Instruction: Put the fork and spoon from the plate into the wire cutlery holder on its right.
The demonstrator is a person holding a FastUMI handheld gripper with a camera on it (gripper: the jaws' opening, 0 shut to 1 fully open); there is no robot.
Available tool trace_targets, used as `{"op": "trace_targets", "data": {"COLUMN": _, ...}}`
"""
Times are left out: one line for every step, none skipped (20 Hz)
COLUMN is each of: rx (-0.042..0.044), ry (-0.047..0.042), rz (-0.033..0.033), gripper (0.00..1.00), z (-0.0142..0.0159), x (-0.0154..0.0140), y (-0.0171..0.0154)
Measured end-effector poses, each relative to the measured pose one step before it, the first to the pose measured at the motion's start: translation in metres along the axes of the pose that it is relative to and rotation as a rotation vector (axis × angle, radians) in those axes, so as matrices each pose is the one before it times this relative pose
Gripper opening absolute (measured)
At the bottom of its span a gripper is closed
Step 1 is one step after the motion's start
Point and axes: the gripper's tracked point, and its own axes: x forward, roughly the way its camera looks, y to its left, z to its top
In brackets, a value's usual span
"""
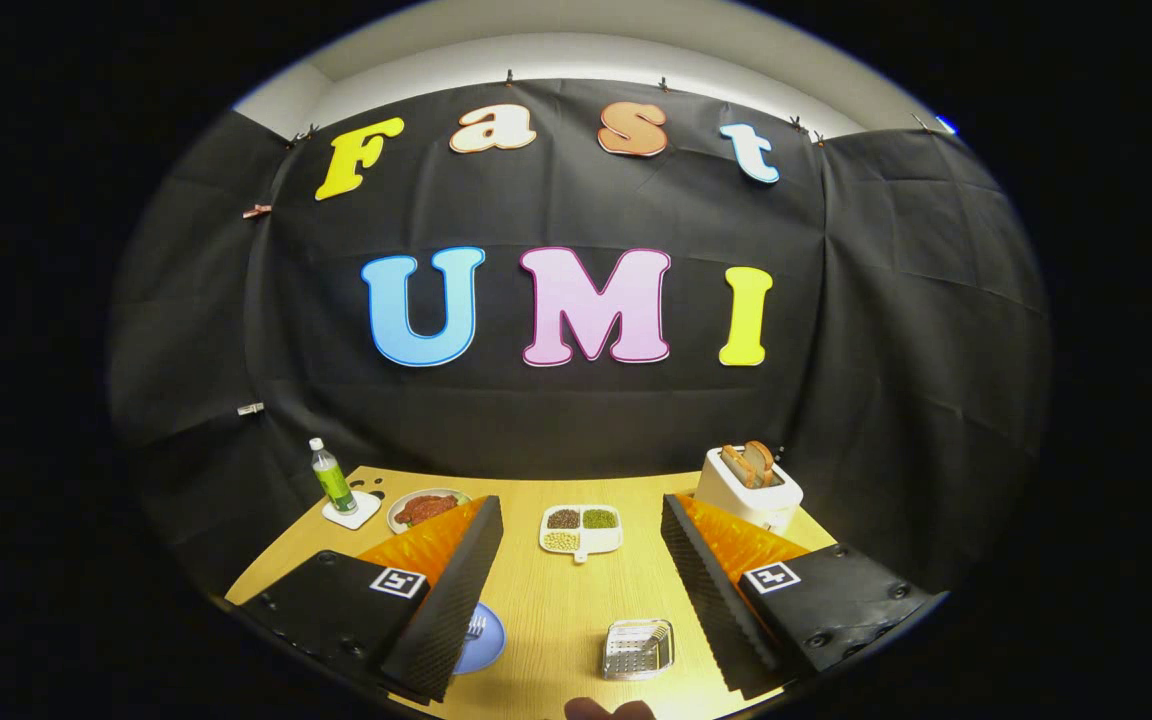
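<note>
My gripper (581,575) is open, held well above the wooden table (556,600) with nothing between its fingers. Below, a blue plate (484,638) pokes out from behind the left finger, and the tines of a fork (476,627) show on it. The spoon is hidden. The wire cutlery holder (638,648) stands to the plate's right, between the two fingers and near the table's front edge. Both lie far beneath the fingertips.
At the back stand a green bottle (332,478) on a white coaster, a plate of food (426,508), a white divided dish of beans (581,529) and a white toaster (748,485) with bread. A fingertip (608,710) shows at the front edge.
</note>
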Motion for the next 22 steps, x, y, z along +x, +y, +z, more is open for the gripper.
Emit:
{"op": "trace_targets", "data": {"rx": 0.00007, "ry": 0.00188, "rz": -0.00078, "gripper": 0.99, "z": -0.00114, "x": 0.00069, "y": 0.00122}}
{"op": "trace_targets", "data": {"rx": 0.00169, "ry": 0.0028, "rz": 0.00021, "gripper": 0.99, "z": -0.00121, "x": 0.00098, "y": 0.00036}}
{"op": "trace_targets", "data": {"rx": 0.00147, "ry": 0.00375, "rz": 0.00179, "gripper": 0.99, "z": -0.0011, "x": 0.0013, "y": 0.00192}}
{"op": "trace_targets", "data": {"rx": -0.00017, "ry": 0.00276, "rz": 0.00086, "gripper": 0.99, "z": -0.0021, "x": 0.00166, "y": 0.00145}}
{"op": "trace_targets", "data": {"rx": -0.00004, "ry": 0.00528, "rz": 0.00185, "gripper": 0.99, "z": -0.00185, "x": 0.0017, "y": 0.00197}}
{"op": "trace_targets", "data": {"rx": 0.00182, "ry": 0.00746, "rz": 0.00227, "gripper": 0.99, "z": -0.00354, "x": 0.00209, "y": 0.00182}}
{"op": "trace_targets", "data": {"rx": 0.00415, "ry": 0.01003, "rz": 0.00176, "gripper": 0.99, "z": -0.00361, "x": 0.00256, "y": 0.00239}}
{"op": "trace_targets", "data": {"rx": 0.00596, "ry": 0.01344, "rz": 0.00543, "gripper": 0.99, "z": -0.00502, "x": 0.0031, "y": 0.0036}}
{"op": "trace_targets", "data": {"rx": 0.00365, "ry": 0.01509, "rz": 0.00526, "gripper": 0.99, "z": -0.0049, "x": 0.00294, "y": 0.00378}}
{"op": "trace_targets", "data": {"rx": 0.00356, "ry": 0.01643, "rz": 0.01019, "gripper": 0.99, "z": -0.00543, "x": 0.00288, "y": 0.00418}}
{"op": "trace_targets", "data": {"rx": 0.00698, "ry": 0.01216, "rz": 0.01545, "gripper": 0.99, "z": -0.00404, "x": 0.00289, "y": 0.00676}}
{"op": "trace_targets", "data": {"rx": 0.0049, "ry": 0.01405, "rz": 0.01039, "gripper": 0.99, "z": -0.00523, "x": 0.00349, "y": 0.00535}}
{"op": "trace_targets", "data": {"rx": 0.00279, "ry": 0.01945, "rz": 0.00652, "gripper": 0.99, "z": -0.00632, "x": 0.00345, "y": 0.00413}}
{"op": "trace_targets", "data": {"rx": 0.00097, "ry": 0.0235, "rz": 0.01109, "gripper": 0.99, "z": -0.00888, "x": 0.00446, "y": 0.0061}}
{"op": "trace_targets", "data": {"rx": 0.00015, "ry": 0.02755, "rz": 0.01056, "gripper": 0.99, "z": -0.00927, "x": 0.00486, "y": 0.00647}}
{"op": "trace_targets", "data": {"rx": -0.00031, "ry": 0.03581, "rz": 0.01244, "gripper": 0.99, "z": -0.01237, "x": 0.0052, "y": 0.00662}}
{"op": "trace_targets", "data": {"rx": -0.00224, "ry": 0.04028, "rz": 0.01521, "gripper": 0.99, "z": -0.01304, "x": 0.00506, "y": 0.00754}}
{"op": "trace_targets", "data": {"rx": -0.00332, "ry": 0.04017, "rz": 0.01572, "gripper": 0.99, "z": -0.01311, "x": 0.00523, "y": 0.00792}}
{"op": "trace_targets", "data": {"rx": -0.00312, "ry": 0.0437, "rz": 0.01784, "gripper": 0.99, "z": -0.01327, "x": 0.00484, "y": 0.00728}}
{"op": "trace_targets", "data": {"rx": -0.00135, "ry": 0.03988, "rz": 0.0173, "gripper": 0.99, "z": -0.01329, "x": 0.00544, "y": 0.00742}}
{"op": "trace_targets", "data": {"rx": 0.00121, "ry": 0.03935, "rz": 0.01337, "gripper": 0.99, "z": -0.01221, "x": 0.00622, "y": 0.00709}}
{"op": "trace_targets", "data": {"rx": -0.00362, "ry": 0.03674, "rz": 0.01307, "gripper": 0.99, "z": -0.01286, "x": 0.00818, "y": 0.00655}}
